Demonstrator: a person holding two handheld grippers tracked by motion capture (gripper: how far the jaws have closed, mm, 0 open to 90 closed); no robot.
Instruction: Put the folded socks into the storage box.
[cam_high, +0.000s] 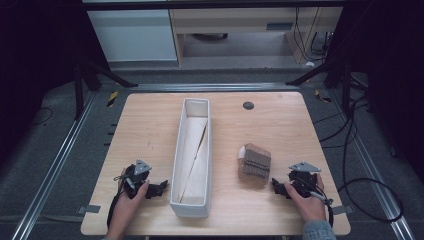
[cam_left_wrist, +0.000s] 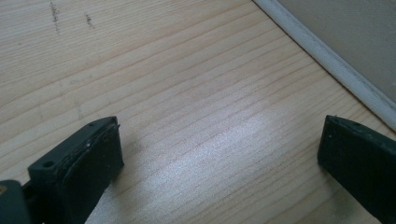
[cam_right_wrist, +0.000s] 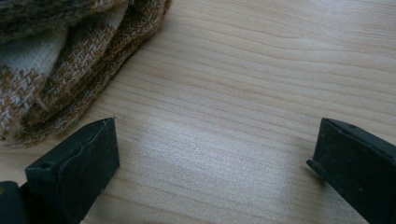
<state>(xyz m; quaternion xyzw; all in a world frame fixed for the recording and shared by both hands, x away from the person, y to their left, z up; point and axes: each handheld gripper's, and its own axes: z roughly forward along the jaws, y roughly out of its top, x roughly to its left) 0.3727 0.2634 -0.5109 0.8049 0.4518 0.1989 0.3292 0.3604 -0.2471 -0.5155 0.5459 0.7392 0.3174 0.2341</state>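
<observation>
A folded brown and cream knitted cloth (cam_high: 254, 161) lies on the wooden table (cam_high: 280, 125), right of a long white rectangular bin (cam_high: 192, 157). My right gripper (cam_high: 278, 187) rests on the table just right of and below the cloth, jaws wide apart with bare wood between them. In the right gripper view the cloth (cam_right_wrist: 60, 60) sits at the upper left, just beyond the left jaw. My left gripper (cam_high: 159, 188) rests on the table left of the bin, open with nothing between its jaws. The bin's white wall (cam_left_wrist: 327, 56) crosses the upper right of the left gripper view.
A small dark round disc (cam_high: 248, 105) sits in the tabletop near its far edge. The bin holds a pale liner or sheet with a crease along it. Cables trail on the floor to the right of the table. Dark stands flank the far corners.
</observation>
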